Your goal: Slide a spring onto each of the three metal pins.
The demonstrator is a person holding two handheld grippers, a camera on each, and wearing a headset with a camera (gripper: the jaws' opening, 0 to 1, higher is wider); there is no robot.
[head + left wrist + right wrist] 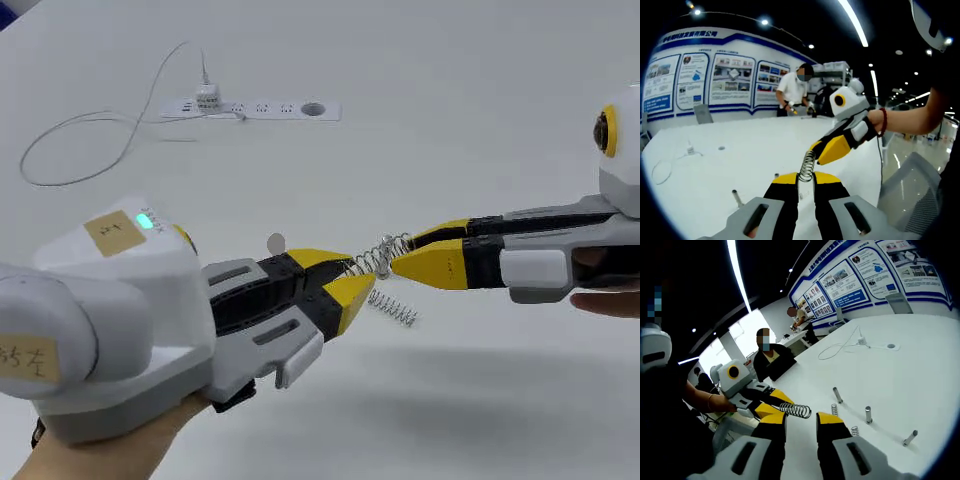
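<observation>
A silver spring [380, 255] hangs in the air between both grippers. My left gripper [352, 275] is shut on one end of this spring [807, 167]. The other end lies in the gap of my right gripper [400, 255], whose yellow jaws stand open around the spring [796, 410]. Three metal pins are on the white table [900, 380]: two upright pins [838, 395] [868, 414] and a tilted pin [910, 438]. Two loose springs [834, 410] [856, 430] rest near them. One loose spring [392, 307] lies under the grippers, and a pin [276, 243] stands just behind the left jaws.
A white power strip [255, 108] with a plugged charger and a looping cable [80, 150] lies at the far left of the table. People [771, 357] stand and sit beyond the table's edge. A grey chair [920, 195] is beside the table.
</observation>
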